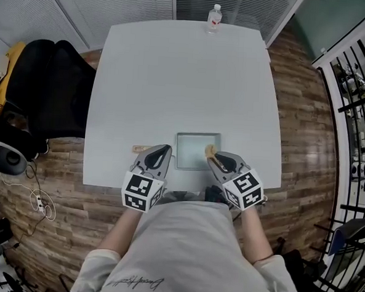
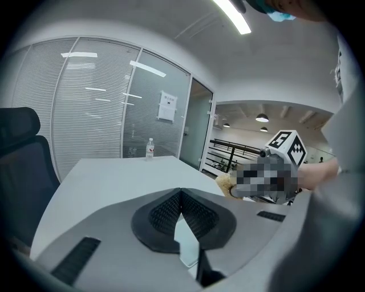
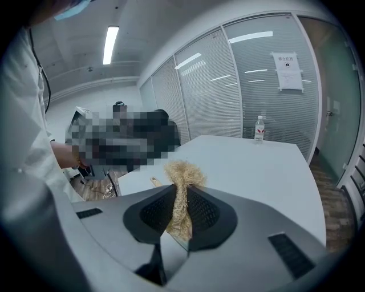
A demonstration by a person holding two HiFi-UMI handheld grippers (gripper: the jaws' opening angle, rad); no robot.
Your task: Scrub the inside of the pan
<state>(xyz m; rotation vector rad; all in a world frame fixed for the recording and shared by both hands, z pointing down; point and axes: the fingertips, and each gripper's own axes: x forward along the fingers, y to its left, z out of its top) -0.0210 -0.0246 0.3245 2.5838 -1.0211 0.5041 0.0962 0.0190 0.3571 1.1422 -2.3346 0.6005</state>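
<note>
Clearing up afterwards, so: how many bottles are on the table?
1. The bottle stands upright at the far edge of the table, well beyond the pan. Nothing on the table could hide another.

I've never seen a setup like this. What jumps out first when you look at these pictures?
Two gray tongs topped with checkered cubes are held at the near edge of a white table. The right tongs pinch a straw-coloured tuft of scrubbing fibre at the right side of a shallow square pan, and the left tongs are shut beside its left edge. A lone water bottle stands at the far edge.
</note>
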